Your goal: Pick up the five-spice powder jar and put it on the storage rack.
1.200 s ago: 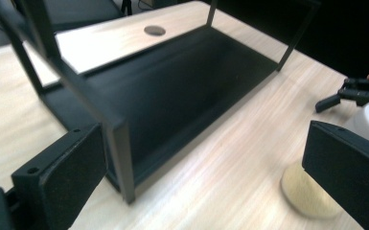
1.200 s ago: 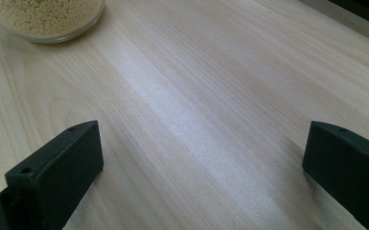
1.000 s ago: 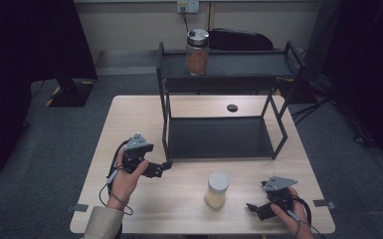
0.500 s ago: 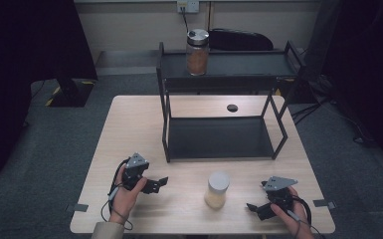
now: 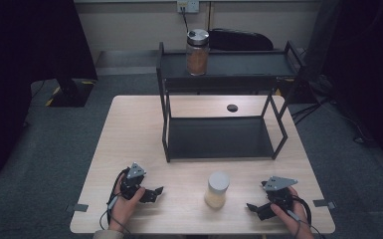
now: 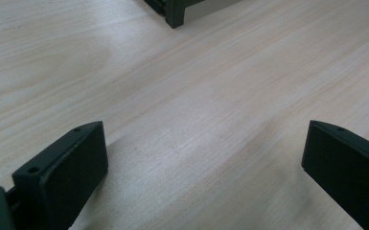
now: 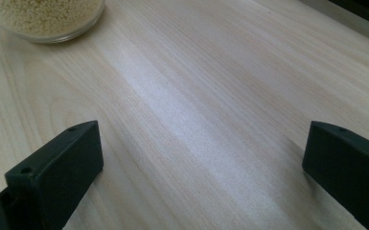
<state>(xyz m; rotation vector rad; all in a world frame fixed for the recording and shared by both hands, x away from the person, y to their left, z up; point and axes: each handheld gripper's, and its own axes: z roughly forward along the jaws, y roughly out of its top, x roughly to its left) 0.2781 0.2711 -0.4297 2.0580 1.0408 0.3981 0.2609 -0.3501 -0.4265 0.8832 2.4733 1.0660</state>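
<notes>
I have both grippers resting low on the worktop (image 5: 129,129), either side of the pale jar (image 5: 217,189), which I take as my landmark. That jar stands upright on the worktop with a grey lid, filled with light yellowish grains, just in front of the black shelf rack (image 5: 219,134). My left gripper (image 5: 151,194) sits to the jar's left, apart from it, jaws pointing toward it and spread wide with bare wood between them. My right gripper (image 5: 255,208) sits to the jar's right, also apart, jaws wide and holding nothing; in the right gripper view the jar's base (image 7: 43,17) shows ahead. Behind the jar, on the rack's top shelf, a second jar (image 5: 197,52) of brownish contents stands upright. A small dark disc (image 5: 232,107) lies on the worktop beyond the rack's lower shelf.
</notes>
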